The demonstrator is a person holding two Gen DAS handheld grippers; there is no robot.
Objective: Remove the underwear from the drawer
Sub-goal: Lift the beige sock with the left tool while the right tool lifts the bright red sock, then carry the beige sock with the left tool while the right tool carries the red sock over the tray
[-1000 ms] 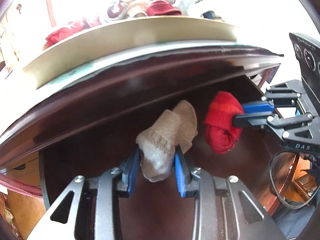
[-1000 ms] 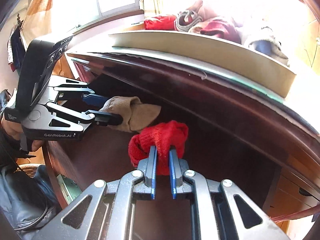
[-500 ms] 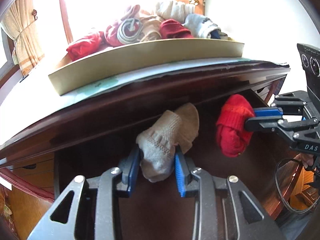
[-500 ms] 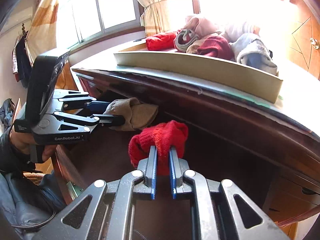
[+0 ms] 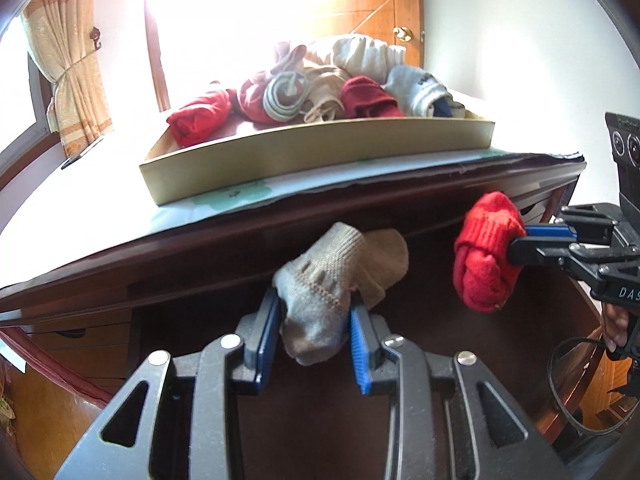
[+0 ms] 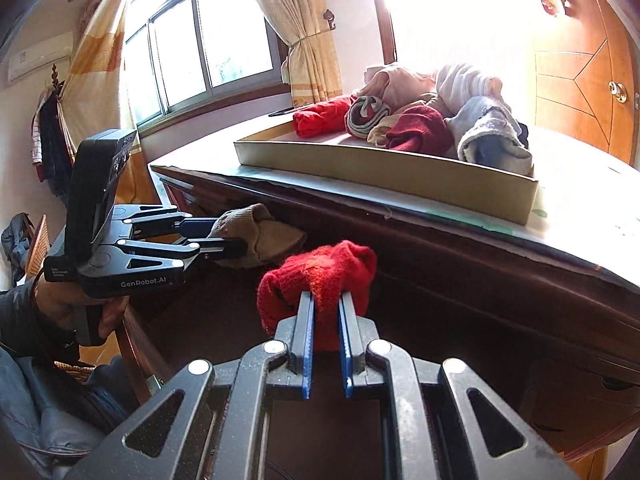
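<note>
Beige sock bundle (image 5: 340, 280) clamped in the left gripper (image 5: 314, 340), red bundle (image 6: 320, 280) pinched by the right gripper (image 6: 326, 344)

1. The left wrist view looks forward and down along its gripper (image 5: 314, 330), close over the open drawer (image 5: 400, 380), facing the tray (image 5: 320, 152) on the desk top.
2. The right wrist view does the same from the right, close behind its own gripper (image 6: 326, 330).
3. Both share the tray (image 6: 384, 168), the drawer and each other's gripper.
</note>
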